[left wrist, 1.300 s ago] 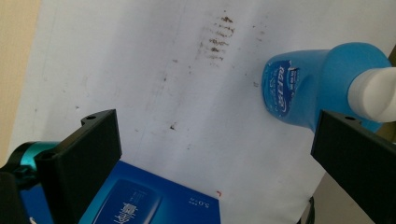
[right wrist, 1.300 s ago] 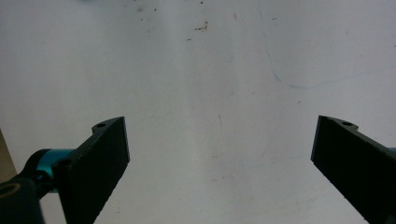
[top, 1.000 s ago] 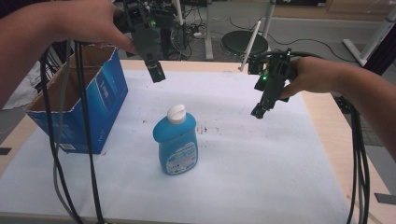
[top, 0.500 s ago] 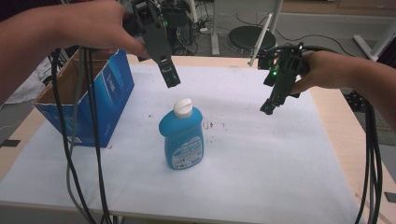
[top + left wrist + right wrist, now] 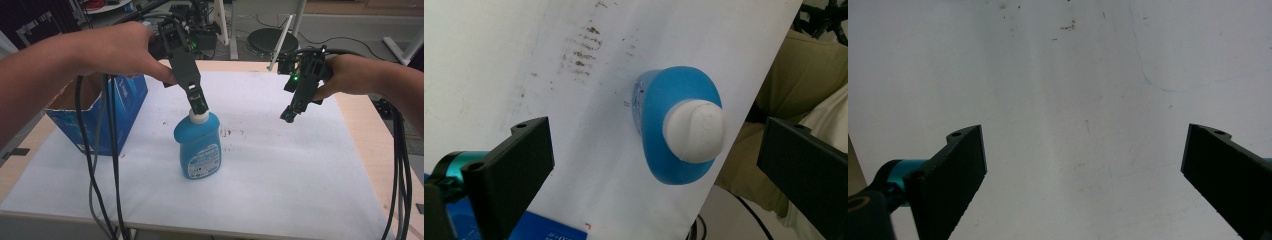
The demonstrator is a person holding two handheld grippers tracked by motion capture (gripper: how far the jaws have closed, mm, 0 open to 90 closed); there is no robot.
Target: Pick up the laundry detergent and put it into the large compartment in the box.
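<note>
Jaws apart on left gripper (image 5: 199, 106), hovering just above blue bottle's (image 5: 198, 146) white cap (image 5: 694, 131); right gripper (image 5: 288, 116) jaws apart, idling beside bottle. Risk: off-centre closing tipping upright bottle.

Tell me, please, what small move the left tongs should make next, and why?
Probably lower a little further, then close. The left tongs are open with the bottle cap between the jaws but beyond their tips, nothing gripped yet. The bottle stands upright on the table.

One bottle (image 5: 198, 146), one box (image 5: 118, 107), two claws.
</note>
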